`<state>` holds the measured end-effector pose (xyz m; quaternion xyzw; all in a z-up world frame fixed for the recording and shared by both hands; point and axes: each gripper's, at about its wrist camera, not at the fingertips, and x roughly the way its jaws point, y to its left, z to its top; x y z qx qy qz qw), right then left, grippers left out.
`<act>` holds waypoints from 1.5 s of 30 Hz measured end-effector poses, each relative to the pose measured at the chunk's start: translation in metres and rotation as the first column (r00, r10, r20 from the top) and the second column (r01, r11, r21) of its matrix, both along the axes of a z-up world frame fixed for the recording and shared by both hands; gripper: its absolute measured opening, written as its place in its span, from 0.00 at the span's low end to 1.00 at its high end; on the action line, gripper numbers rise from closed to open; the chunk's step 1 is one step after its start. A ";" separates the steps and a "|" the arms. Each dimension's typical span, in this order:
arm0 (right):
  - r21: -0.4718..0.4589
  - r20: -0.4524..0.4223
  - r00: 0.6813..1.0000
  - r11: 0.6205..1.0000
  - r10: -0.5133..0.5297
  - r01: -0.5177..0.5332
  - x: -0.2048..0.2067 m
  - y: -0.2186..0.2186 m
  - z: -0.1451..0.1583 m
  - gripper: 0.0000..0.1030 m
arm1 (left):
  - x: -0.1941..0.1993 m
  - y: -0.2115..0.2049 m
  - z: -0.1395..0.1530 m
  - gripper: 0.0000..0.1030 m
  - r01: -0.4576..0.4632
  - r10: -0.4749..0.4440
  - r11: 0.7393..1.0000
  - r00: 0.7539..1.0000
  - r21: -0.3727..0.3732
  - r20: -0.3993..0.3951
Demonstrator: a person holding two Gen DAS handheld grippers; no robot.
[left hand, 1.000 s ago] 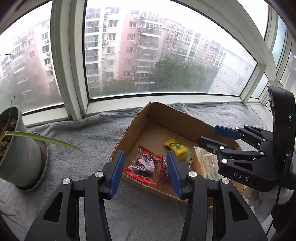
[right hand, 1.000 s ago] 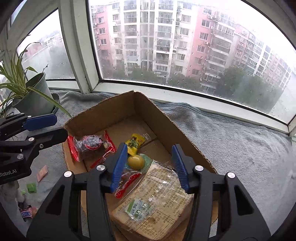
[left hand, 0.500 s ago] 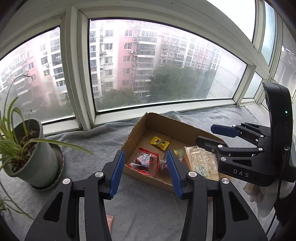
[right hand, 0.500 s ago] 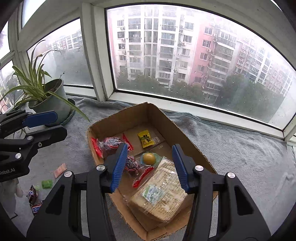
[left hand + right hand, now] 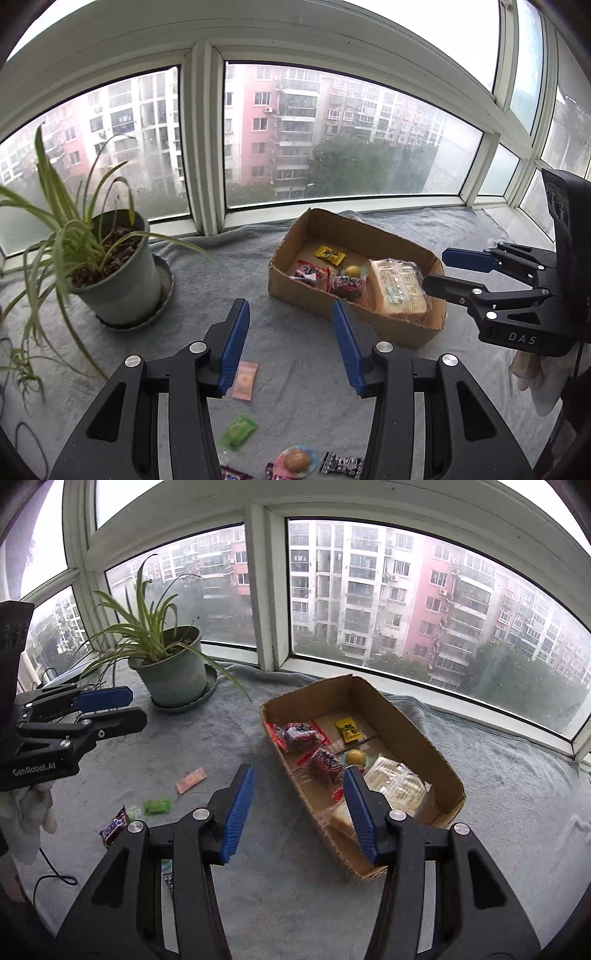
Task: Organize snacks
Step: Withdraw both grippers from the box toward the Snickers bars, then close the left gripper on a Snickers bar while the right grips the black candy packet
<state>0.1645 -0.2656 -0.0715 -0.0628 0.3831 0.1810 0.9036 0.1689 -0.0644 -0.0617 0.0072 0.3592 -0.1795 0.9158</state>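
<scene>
A cardboard box stands on the grey towel and holds several snacks: a bread pack, red-wrapped sweets, a yellow packet and a yellow ball sweet. Loose snacks lie on the towel before the box: a pink packet, a green packet, a round sweet and a dark bar. My left gripper is open and empty, back from the box. My right gripper is open and empty near the box's front left corner.
A potted plant on a saucer stands left of the box. White window frames close off the far side of the towel. A black cable lies at the left edge.
Both grippers have pulled back and up from the box, still open and empty. The plant and the loose snacks on the towel have come into view.
</scene>
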 end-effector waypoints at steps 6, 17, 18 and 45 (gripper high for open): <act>-0.018 -0.035 0.996 0.997 0.076 -0.077 -0.033 0.022 -0.013 0.51 | -0.022 0.042 -0.008 0.44 -0.056 0.056 0.998 0.998 0.001 -0.036; -0.037 -0.157 0.973 0.984 0.167 -0.175 -0.065 0.059 -0.068 0.51 | -0.057 0.092 -0.058 0.44 -0.138 0.136 0.990 0.973 0.002 -0.184; -0.041 -0.168 0.970 0.982 0.173 -0.182 -0.067 0.062 -0.073 0.51 | -0.060 0.093 -0.064 0.44 -0.139 0.136 0.990 0.970 0.002 -0.201; -0.054 -0.327 0.912 0.959 0.248 -0.280 -0.066 0.099 -0.139 0.42 | -0.082 0.088 -0.133 0.44 -0.116 0.113 0.993 0.928 0.012 -0.354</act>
